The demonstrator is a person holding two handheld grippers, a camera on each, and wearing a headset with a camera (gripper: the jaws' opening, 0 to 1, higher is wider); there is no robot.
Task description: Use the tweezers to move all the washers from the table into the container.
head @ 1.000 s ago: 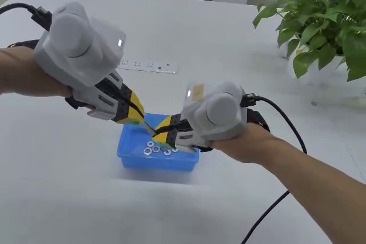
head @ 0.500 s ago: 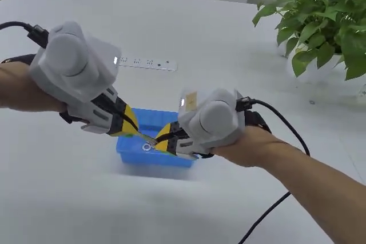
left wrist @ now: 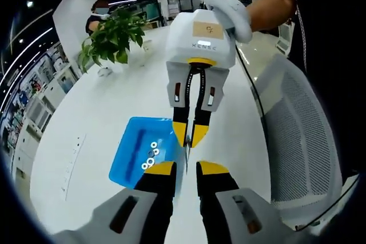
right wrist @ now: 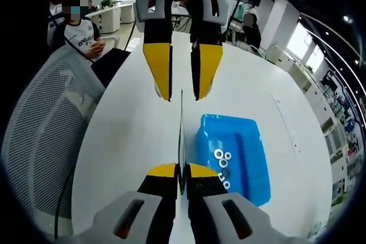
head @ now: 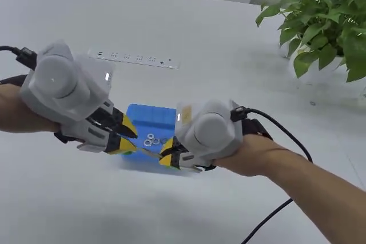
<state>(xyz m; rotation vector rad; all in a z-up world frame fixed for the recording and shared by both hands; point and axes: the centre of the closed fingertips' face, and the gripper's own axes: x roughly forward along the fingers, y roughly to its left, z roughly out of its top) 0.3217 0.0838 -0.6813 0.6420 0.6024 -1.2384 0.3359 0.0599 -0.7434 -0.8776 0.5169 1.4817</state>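
Note:
A blue container sits on the white table with several metal washers inside. My right gripper is shut on thin metal tweezers, which point across the container's near edge toward my left gripper. In the right gripper view the tweezers run up from my shut right gripper to the gap of the left gripper. In the left gripper view my left gripper stands open around the tweezers' tip, facing the right gripper. The container and washers lie to the left there.
A white power strip lies beyond the container and a potted plant stands at the far right. A black cable trails from the right gripper. A mesh chair stands off the table's edge.
Both grippers, with the tweezers between them, have come back from over the container to its near edge. The washers inside now show.

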